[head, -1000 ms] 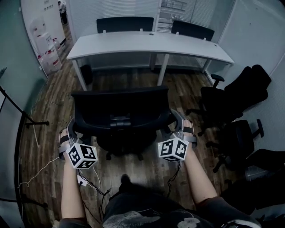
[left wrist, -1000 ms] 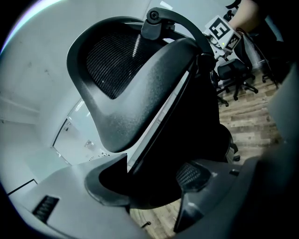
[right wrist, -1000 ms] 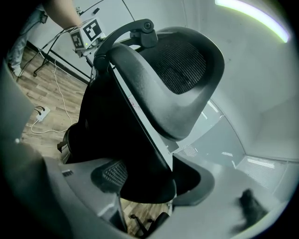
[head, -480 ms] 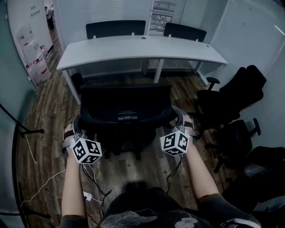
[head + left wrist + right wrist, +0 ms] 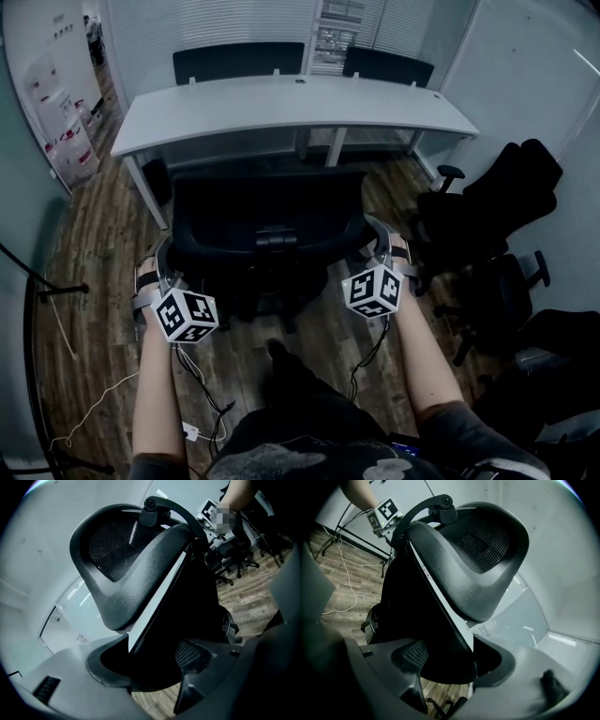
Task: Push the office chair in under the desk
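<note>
Left tongs (image 5: pixel 163 265) wide on office chair (image 5: pixel 262 217) backrest, right tongs (image 5: pixel 379 242) likewise clamped

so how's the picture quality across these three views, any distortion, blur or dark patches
Head view: dim and bluish, with the long white desk slightly bowed by the wide lens. Left gripper view: strong fisheye with black corners. The black mesh-backed office chair is fairly sharp but the nearest foreground is soft. Right gripper view: the same fisheye and dark corners, and the chair's lower half is lost in shadow.
</note>
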